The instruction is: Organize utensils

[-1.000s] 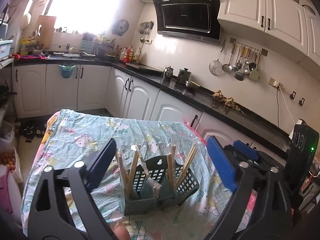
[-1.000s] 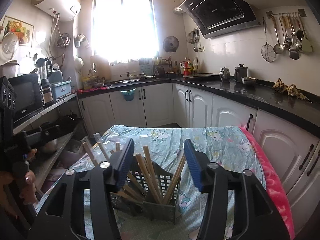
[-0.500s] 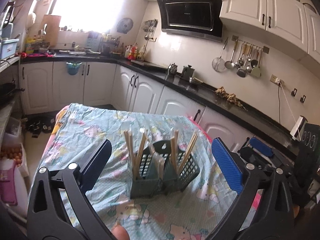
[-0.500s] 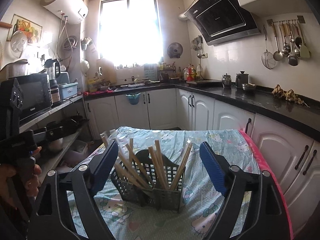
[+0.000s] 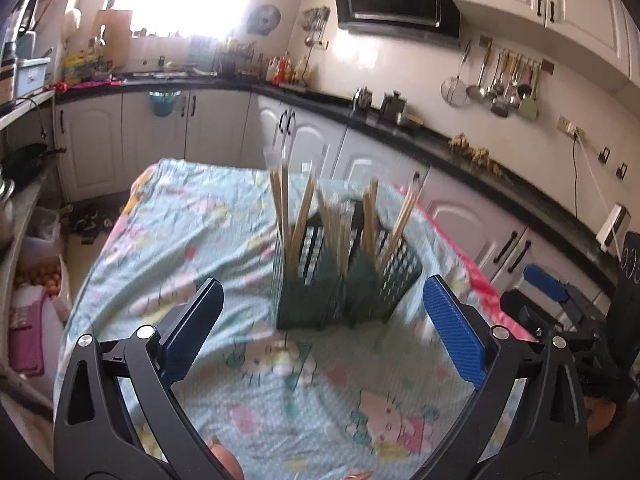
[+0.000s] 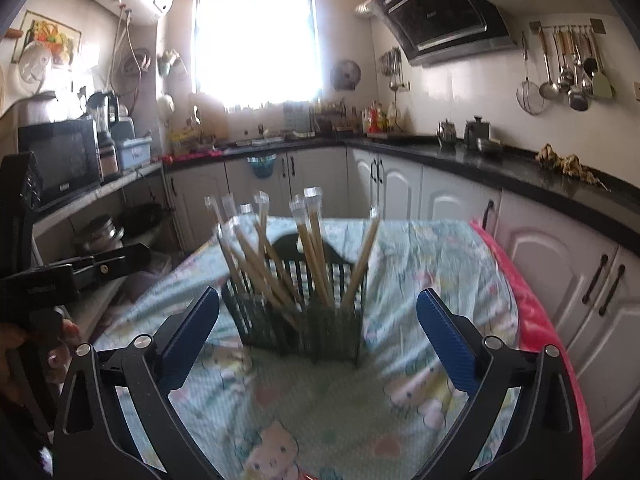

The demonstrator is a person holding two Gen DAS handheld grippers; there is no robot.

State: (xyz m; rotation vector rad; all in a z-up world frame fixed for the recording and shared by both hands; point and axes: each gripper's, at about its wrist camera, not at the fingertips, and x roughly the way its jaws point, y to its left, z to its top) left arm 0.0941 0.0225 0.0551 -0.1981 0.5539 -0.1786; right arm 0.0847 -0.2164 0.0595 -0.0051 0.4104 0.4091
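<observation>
A dark green slotted utensil basket stands upright on the cartoon-print tablecloth, with several wooden chopsticks leaning in its compartments. My left gripper is open, a little in front of the basket, with only cloth between its blue pads. In the right wrist view the basket and its chopsticks stand just beyond my right gripper. Its jaws are opening wide and nothing is between them. Each gripper shows at the edge of the other's view.
The table's pink edge runs along the right side. White cabinets under a black counter wrap around behind. A shelf with a microwave and pots stands to the left. Ladles hang on the wall.
Both grippers have drawn back from the basket, which now sits farther ahead of the fingertips. The right jaws have spread from half closed to wide. The chopsticks stay in the basket.
</observation>
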